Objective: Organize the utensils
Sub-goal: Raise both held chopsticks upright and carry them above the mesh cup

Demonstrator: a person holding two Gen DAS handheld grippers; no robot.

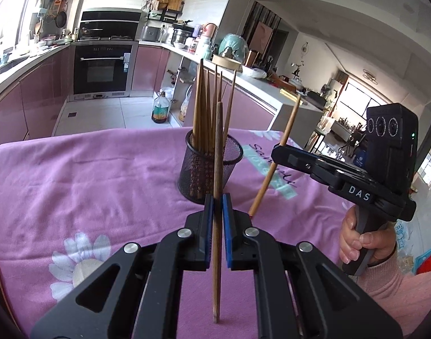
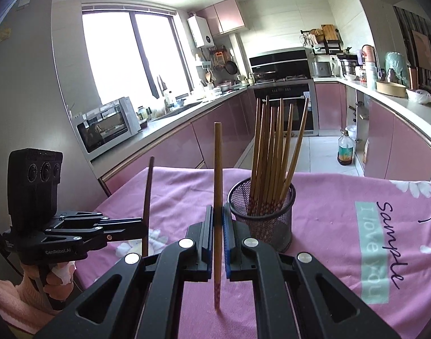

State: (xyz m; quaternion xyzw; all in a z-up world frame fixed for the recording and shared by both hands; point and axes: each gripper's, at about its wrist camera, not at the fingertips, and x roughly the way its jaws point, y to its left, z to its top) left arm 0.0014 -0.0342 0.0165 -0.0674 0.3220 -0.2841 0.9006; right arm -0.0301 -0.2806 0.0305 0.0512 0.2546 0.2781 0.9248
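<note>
In a pink-fronted kitchen, two hand-held tools each grip a single chopstick above a tabletop draped in a pink floral cloth (image 1: 74,175). The left tool (image 1: 218,200) has its blue-padded fingers closed tight on a dark brown chopstick (image 1: 217,169), held upright with its lower end just over the cloth. The right tool (image 2: 218,212) is likewise clamped on a lighter chopstick (image 2: 218,175) whose patterned tip points down; from the left wrist view this stick leans to the right. Between and just beyond both tools stands a black mesh holder (image 2: 269,220) on the cloth, already carrying a bundle of chopsticks (image 2: 272,152) that fan upward from its rim. A hand (image 1: 359,240) in a pink sleeve grasps the right tool's handle.
</note>
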